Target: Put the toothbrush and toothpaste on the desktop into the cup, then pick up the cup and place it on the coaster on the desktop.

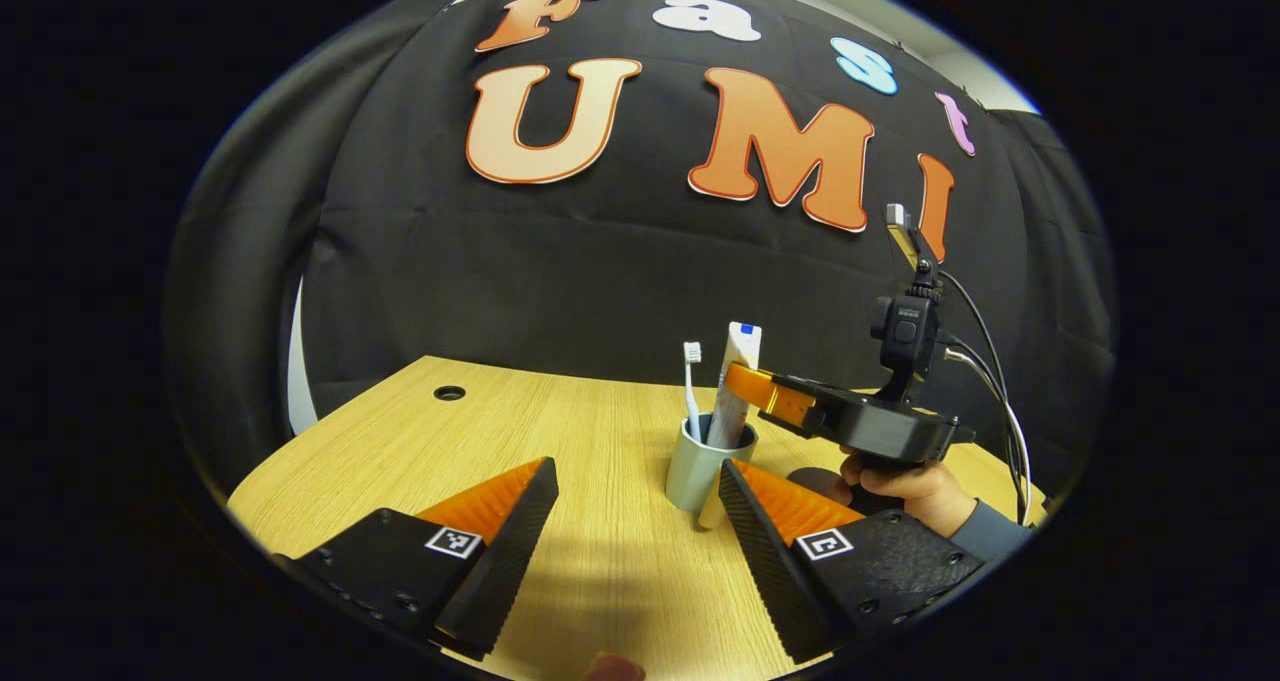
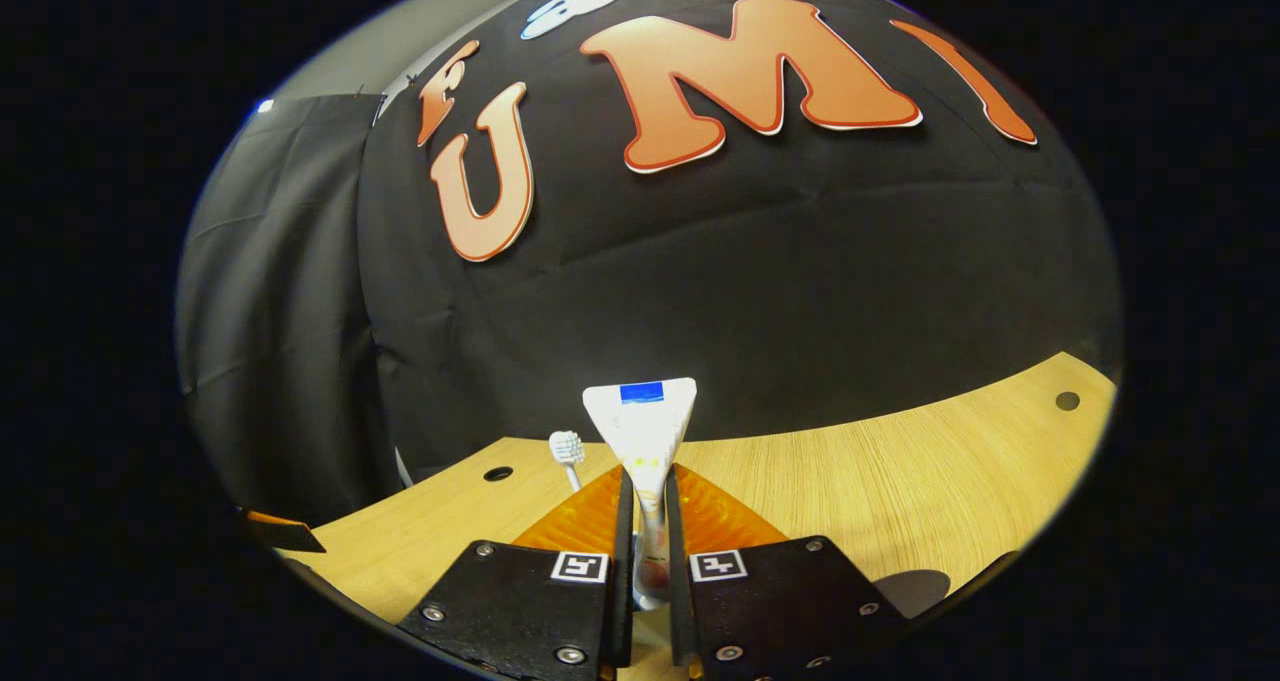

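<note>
The right gripper [image 2: 648,521] pinches the toothpaste [image 2: 643,431], its two fingers pressed flat against the tube from either side, wide crimped end up. From the left gripper view you can see where that tube goes: the toothpaste [image 1: 736,386] stands tilted, its lower part down inside the cup [image 1: 700,471], its top leaning up and to the right, and the right gripper [image 1: 745,379] comes in from the right side and grips it partway up, above the rim. A hand [image 1: 905,486] with a grey sleeve carries that gripper from below (cables trail off the camera mounted on top of it).

The toothbrush [image 1: 691,386] is in the cup as well, standing upright just left of the tube, bristle head at the top. In the right gripper view the toothbrush [image 2: 567,453] head peeks up just left of the tube.

The cup stands upright on the counter [image 1: 560,431], a pale wooden top with a small round cable hole near its far left edge. Behind and right of the cup, a dark round patch lies flat on the wood, partly hidden; I cannot tell for sure whether it is the coaster.

The left gripper [image 1: 640,506] is low over the counter, near the cup, fingers spread wide and holding nothing; the cup sits just beyond its right finger.
</note>
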